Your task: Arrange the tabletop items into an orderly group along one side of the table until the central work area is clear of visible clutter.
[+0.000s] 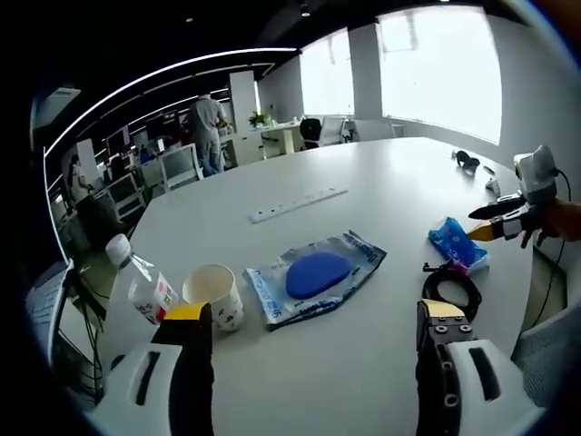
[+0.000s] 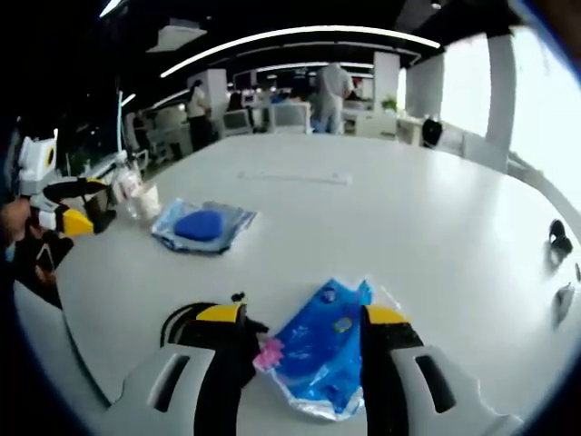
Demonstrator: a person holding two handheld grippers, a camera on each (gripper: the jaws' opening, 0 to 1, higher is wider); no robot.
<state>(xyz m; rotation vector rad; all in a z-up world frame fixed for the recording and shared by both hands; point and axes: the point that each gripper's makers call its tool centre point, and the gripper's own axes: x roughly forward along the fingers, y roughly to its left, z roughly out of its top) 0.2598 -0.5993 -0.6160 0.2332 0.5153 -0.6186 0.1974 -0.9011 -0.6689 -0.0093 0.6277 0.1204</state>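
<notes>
- The left hand-held gripper (image 1: 313, 331) hovers with jaws apart over the counter (image 1: 363, 209), near a cup (image 1: 215, 292), a bottle (image 1: 141, 282) and a blue pouch (image 1: 315, 275).
- The right hand-held gripper (image 2: 304, 329) has its jaws spread on either side of a tissue pack (image 2: 320, 350), not clamped; a cable (image 2: 177, 320) lies just beside.

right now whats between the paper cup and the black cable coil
In the left gripper view, a clear packet holding a blue pad lies flat between the paper cup and the black cable coil.
</notes>
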